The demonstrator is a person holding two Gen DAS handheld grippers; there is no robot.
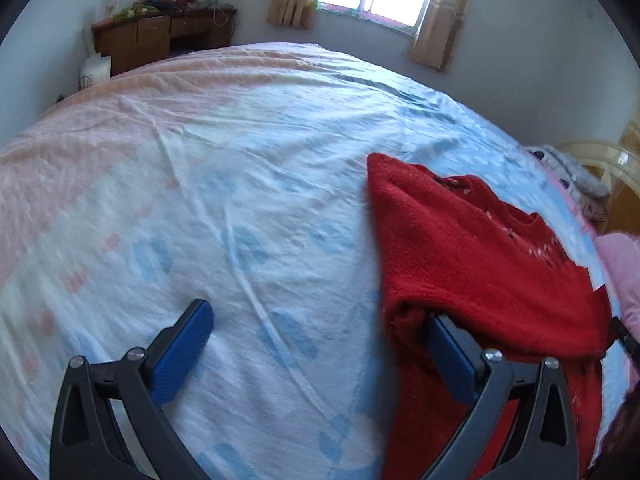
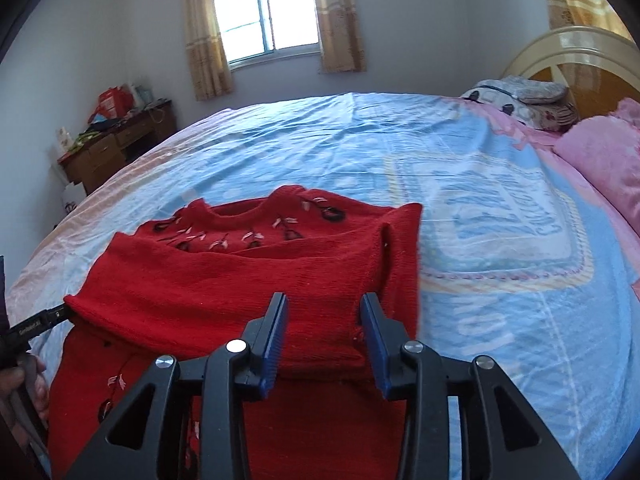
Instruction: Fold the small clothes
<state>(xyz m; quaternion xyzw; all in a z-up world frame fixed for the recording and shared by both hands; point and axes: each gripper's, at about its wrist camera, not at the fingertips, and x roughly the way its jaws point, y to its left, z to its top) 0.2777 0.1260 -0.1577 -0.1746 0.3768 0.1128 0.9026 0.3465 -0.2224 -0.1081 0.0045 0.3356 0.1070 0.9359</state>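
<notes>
Both wrist cameras are looking down along their tools, close over the bed [image 1: 240,160]. Both are facing the window [image 2: 266,12] wall and sharing the red sweater [image 2: 248,276].

Only blurred, unreadable lettering on the bedsheet [image 2: 500,204] print.

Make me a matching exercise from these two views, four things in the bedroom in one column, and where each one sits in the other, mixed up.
Things:
1. red sweater
2. wooden desk
3. pink pillow
4. window

Places:
A. by the headboard
B. between the curtains
C. on the bedsheet near the grippers
D. against the wall past the foot of the bed

Pairs: 1-C, 2-D, 3-A, 4-B
</notes>
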